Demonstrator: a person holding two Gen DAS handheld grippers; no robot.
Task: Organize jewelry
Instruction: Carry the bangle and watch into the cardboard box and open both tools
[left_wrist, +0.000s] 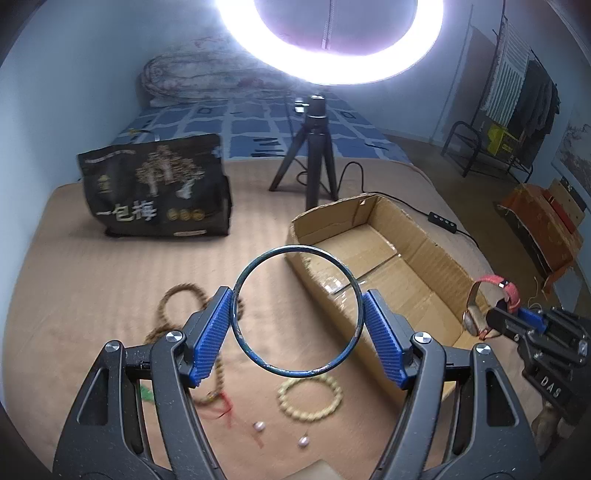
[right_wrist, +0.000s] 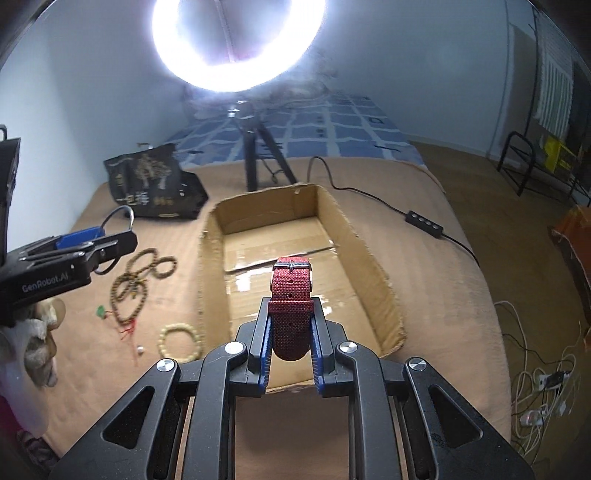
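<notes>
- Two grippers are in your hands, and each one carries a piece.
- Your left gripper (left_wrist: 297, 325) has its blue pads clamped wide on one dark metal bangle (left_wrist: 296, 312), held up above the tan bedspread (left_wrist: 92, 288), just left of the box.
- Your right gripper (right_wrist: 290, 325) is squeezed nearly together on the red woven strap of one watch (right_wrist: 291, 291), which hangs over the box floor.
- One open cardboard box (right_wrist: 369, 266) lies on the bedspread; nothing shows inside it but tape.
- One long brown bead mala (right_wrist: 135, 280) lies looped on the bedspread left of the box.
- One pale bead bracelet (left_wrist: 309, 398) lies near it.
- Two small pearl earrings (left_wrist: 281, 434) lie just beside the bracelet.
- One black snack bag (left_wrist: 155, 188) and one ring light tripod (left_wrist: 314, 162) stand behind.
</notes>
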